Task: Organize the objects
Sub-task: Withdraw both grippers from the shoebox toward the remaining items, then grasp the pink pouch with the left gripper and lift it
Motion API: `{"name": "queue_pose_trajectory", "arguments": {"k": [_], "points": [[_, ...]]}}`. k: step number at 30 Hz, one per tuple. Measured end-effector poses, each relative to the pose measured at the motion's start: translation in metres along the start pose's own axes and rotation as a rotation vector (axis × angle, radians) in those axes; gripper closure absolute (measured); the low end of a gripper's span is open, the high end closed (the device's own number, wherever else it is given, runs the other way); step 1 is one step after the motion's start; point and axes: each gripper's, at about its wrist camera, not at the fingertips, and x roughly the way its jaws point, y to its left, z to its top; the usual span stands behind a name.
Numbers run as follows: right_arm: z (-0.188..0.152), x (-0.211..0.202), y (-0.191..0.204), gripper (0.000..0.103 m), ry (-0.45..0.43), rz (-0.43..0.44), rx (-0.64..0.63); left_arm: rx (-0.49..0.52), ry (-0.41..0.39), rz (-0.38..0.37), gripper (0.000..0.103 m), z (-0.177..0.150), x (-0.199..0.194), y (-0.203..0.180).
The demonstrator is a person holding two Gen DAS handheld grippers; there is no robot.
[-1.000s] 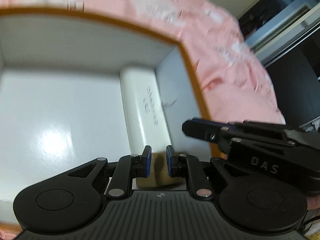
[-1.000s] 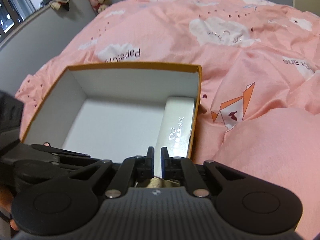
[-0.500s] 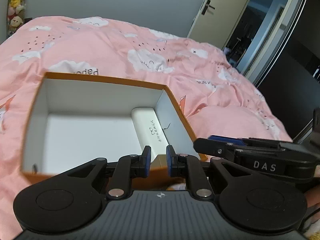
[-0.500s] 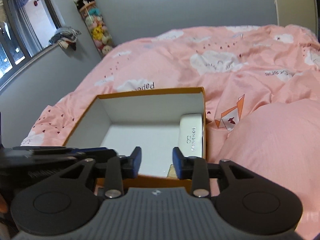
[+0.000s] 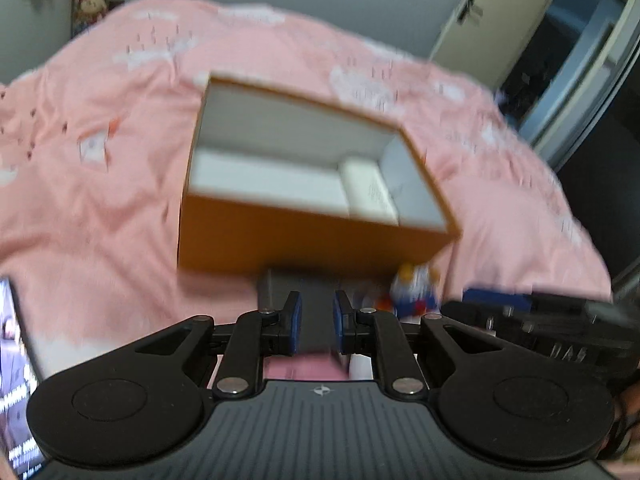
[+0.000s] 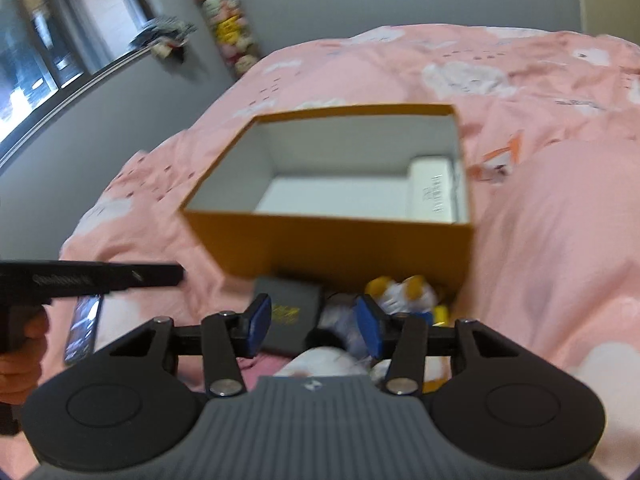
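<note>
An open orange box (image 5: 304, 236) (image 6: 344, 248) with a white inside sits on the pink bed. A white case (image 5: 372, 194) (image 6: 434, 194) lies in it against the right wall. In front of the box lie a dark flat box (image 6: 290, 312) (image 5: 316, 312) and a small white, yellow and blue toy (image 6: 404, 294) (image 5: 414, 290). My left gripper (image 5: 316, 322) is narrowly open and empty, above the dark box. My right gripper (image 6: 316, 320) is wide open and empty, above the dark box and the toy.
A phone (image 6: 82, 328) (image 5: 16, 380) with a lit screen lies on the pink duvet (image 6: 560, 240) at the left. A raised fold of duvet is right of the box. Plush toys (image 6: 228, 28) hang on the far wall; a door (image 5: 500, 32) is at far right.
Both grippers have pulled back from the box toward me, so its front wall and the things before it now show. The right gripper went from shut to wide open.
</note>
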Motion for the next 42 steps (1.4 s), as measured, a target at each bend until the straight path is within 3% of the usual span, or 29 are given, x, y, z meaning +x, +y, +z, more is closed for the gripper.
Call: {"name": "queue_pose_trajectory", "arguments": {"k": [4,8,15,21,23,26,31,33,36,42], "points": [[-0.009,0.003,0.019,0.054,0.06,0.056,-0.066,0.055,0.096,0.009,0.078,-0.026,0.001,-0.001],[-0.022,0.005,0.036,0.054,0.144,0.113,-0.12,0.073,0.16,-0.015,0.064,-0.045,-0.007,0.003],[-0.038,0.02,0.051,0.058,0.301,0.172,-0.181,0.11,0.296,-0.053,0.06,-0.066,-0.012,0.01],[-0.048,0.035,0.051,0.059,0.413,0.151,-0.186,0.078,0.381,-0.083,0.061,-0.068,0.014,0.017],[-0.048,0.037,0.048,0.059,0.42,0.15,-0.175,0.072,0.363,-0.11,0.069,-0.066,0.015,0.017],[-0.046,0.036,0.05,0.059,0.413,0.148,-0.184,0.072,0.303,-0.136,0.071,-0.06,0.013,0.012],[-0.042,0.037,0.054,0.058,0.369,0.133,-0.219,0.039,0.155,-0.142,0.079,-0.044,0.006,0.009],[-0.039,0.039,0.057,0.058,0.339,0.112,-0.25,0.027,0.124,-0.117,0.086,-0.039,0.008,0.009],[-0.038,0.043,0.064,0.058,0.333,0.112,-0.295,0.009,0.118,-0.084,0.086,-0.036,0.014,0.012],[-0.034,0.049,0.063,0.075,0.276,0.064,-0.308,-0.022,0.062,-0.086,0.085,-0.036,-0.002,0.022]]}}
